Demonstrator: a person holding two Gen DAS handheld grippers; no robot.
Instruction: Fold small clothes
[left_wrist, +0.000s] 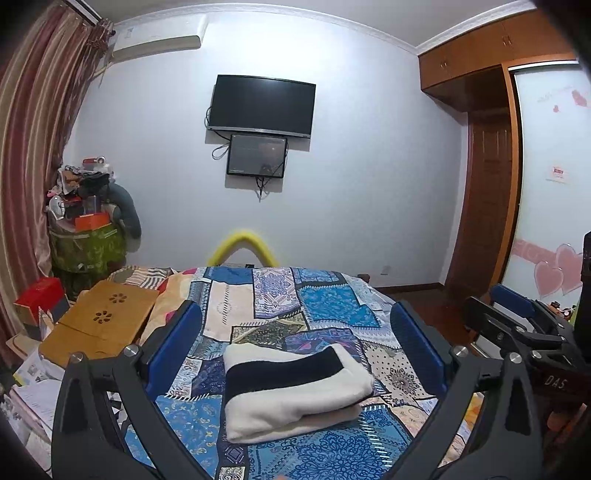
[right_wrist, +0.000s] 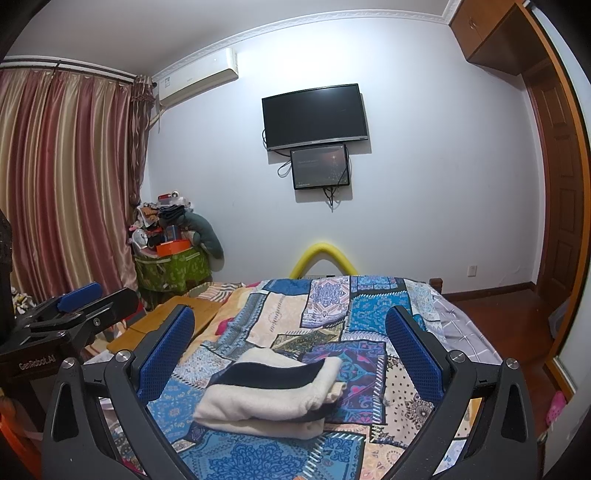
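A small cream garment with a black band (left_wrist: 291, 391) lies folded into a thick bundle on the patchwork bedspread (left_wrist: 325, 306). It also shows in the right wrist view (right_wrist: 273, 397). My left gripper (left_wrist: 295, 332) is open and empty, held above and just behind the bundle, its blue pads (left_wrist: 173, 343) wide apart. My right gripper (right_wrist: 290, 336) is open and empty too, also above and behind the bundle. The right gripper shows at the right edge of the left wrist view (left_wrist: 517, 317), and the left gripper at the left edge of the right wrist view (right_wrist: 77, 306).
A wooden lap desk (left_wrist: 99, 321) lies on the bed's left side beside boxes and papers (left_wrist: 37, 369). A cluttered green hamper (left_wrist: 85, 243) stands in the far left corner by the curtain. A yellow foam arch (left_wrist: 242, 247) rises behind the bed. A wardrobe (left_wrist: 491, 184) and wood floor are to the right.
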